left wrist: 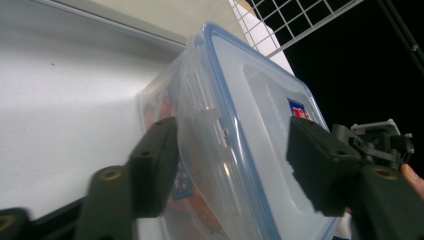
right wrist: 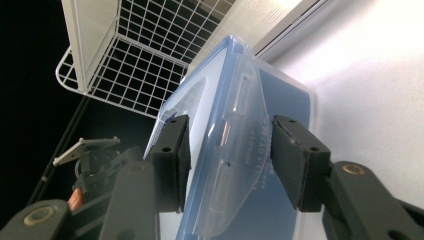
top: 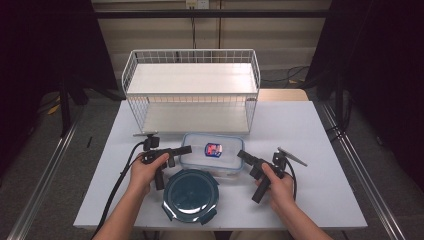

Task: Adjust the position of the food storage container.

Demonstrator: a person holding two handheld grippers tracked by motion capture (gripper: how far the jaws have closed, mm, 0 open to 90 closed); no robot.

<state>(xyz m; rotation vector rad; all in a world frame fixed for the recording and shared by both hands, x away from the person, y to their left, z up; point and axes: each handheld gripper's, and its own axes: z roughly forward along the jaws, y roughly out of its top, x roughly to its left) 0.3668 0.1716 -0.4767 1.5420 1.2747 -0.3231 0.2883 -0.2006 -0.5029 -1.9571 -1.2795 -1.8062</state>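
Box: a clear rectangular plastic food box with a blue-rimmed snap lid (top: 212, 154) sits on the white table (top: 310, 130), just in front of the white wire two-shelf rack (top: 192, 90) and between the two grippers.
Left gripper (top: 172, 151): jaws partly open, astride the box's left end; in the left gripper view (left wrist: 227, 155) one jaw stands over the lid, the other beside the wall and side latch. Whether the pads press cannot be told.
Right gripper (top: 246, 157): jaws partly open around the box's right end; in the right gripper view (right wrist: 227, 160) the clear latch flap lies between them, one pad close against the lid rim, the other with a gap.
High view alone: a round dark teal lid with clip tabs (top: 191, 194) lies near the front edge, just before the box.
Gripper views alone: orange contents through the wall, faint embossed lettering on the flap.
Hard to make out: the red-and-blue label (top: 213, 149) cannot be read.
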